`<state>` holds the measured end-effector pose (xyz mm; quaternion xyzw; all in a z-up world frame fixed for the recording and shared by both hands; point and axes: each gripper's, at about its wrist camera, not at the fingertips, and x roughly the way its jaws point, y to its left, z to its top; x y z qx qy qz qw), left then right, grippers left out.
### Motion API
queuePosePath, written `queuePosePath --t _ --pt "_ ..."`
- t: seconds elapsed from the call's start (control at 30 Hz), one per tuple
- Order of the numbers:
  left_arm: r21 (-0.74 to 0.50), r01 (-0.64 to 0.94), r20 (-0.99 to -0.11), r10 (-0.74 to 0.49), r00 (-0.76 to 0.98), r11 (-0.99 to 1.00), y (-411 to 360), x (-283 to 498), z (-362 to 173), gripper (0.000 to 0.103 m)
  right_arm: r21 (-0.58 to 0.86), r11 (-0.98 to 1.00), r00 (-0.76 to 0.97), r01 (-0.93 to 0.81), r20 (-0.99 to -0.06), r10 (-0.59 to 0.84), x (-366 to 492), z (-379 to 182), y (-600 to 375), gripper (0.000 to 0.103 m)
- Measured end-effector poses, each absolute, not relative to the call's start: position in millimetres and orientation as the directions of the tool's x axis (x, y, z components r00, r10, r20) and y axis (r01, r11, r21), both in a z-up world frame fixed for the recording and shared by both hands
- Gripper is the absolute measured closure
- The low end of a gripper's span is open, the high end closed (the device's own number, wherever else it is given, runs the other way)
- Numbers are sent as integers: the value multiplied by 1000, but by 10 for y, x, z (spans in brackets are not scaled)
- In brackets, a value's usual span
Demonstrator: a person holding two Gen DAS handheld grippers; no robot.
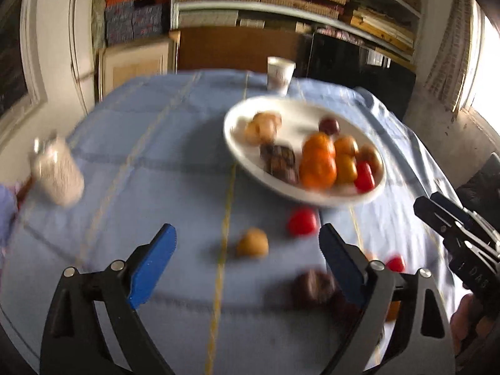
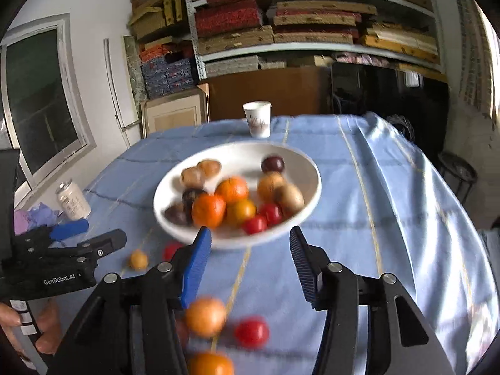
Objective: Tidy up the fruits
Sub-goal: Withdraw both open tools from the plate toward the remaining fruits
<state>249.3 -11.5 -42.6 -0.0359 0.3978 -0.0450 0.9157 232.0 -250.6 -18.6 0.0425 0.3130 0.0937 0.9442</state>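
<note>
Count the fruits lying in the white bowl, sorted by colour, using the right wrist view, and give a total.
Red fruits: 2
Orange fruits: 3 (one is yellower)
Tan fruits: 4
Dark purple fruits: 3
Total in the white bowl: 12. The picture is blurred, so the count is a best reading.

Your left gripper (image 1: 247, 250) has black arms, silver rivets and ribbed blue pads (image 1: 153, 265). Your right gripper (image 2: 250, 262) matches. "GenRobot.AI" is printed white on the left one's body.
</note>
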Motion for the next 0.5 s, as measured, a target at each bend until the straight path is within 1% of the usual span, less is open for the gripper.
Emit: queuePosePath --t 0.1,0.13,0.2,0.23,0.27,0.3,0.33,0.43,0.5 --pt "-190 99 -742 -209 637 977 -133 2237 -547 13 199 967 751 -159 -612 250 2099 -294 -2550 50" --pt "-194 106 -740 -216 637 975 -152 2159 -586 13 228 958 733 -175 -620 281 1995 -352 -2562 50" --pt "-188 139 -753 -234 615 972 -233 2010 -692 13 235 955 719 -180 -631 291 1849 -434 -2563 50" --pt "-200 171 -747 -263 611 965 -253 1955 -692 13 229 956 716 -183 -635 290 1801 -456 -2554 50" --pt "-202 186 -722 -275 635 961 -253 1884 -654 13 229 955 713 -189 -636 294 1767 -466 -2551 50" --pt "-183 186 -700 -260 666 966 -265 1812 -619 12 235 952 710 -194 -636 302 1746 -472 -2553 50" --pt "-168 190 -699 -253 669 967 -293 1785 -623 12 244 949 708 -199 -634 311 1734 -474 -2557 51" --pt "-144 197 -739 -237 631 970 -363 1809 -699 12 235 948 698 -214 -642 317 1738 -481 -2520 53" --pt "-150 188 -743 -236 626 971 -355 1806 -718 12 224 947 680 -229 -660 321 1729 -509 -2478 55"
